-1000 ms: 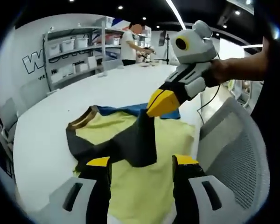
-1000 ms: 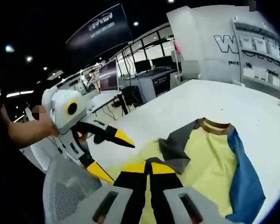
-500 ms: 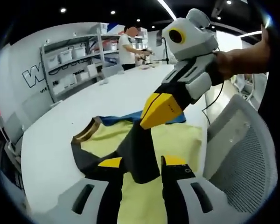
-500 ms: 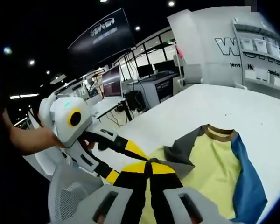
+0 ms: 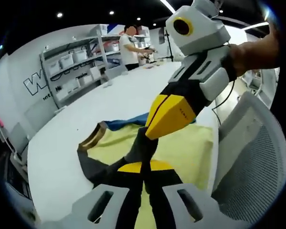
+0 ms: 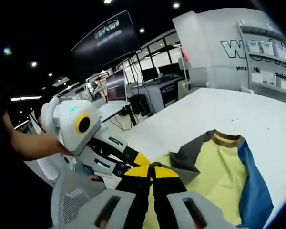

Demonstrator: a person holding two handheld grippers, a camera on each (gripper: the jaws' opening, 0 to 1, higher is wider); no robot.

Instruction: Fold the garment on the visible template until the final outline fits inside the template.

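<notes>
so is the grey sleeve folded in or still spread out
Folded in: the grey sleeve lies across the yellow body, pinched by both shut grippers.

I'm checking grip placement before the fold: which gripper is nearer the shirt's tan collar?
Hard to call; perhaps left. The left gripper and right gripper both pinch the grey sleeve, well short of the tan collar.

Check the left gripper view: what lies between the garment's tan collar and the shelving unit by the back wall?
Bare white table lies between the collar of the garment and the shelving unit in the left gripper view.
</notes>
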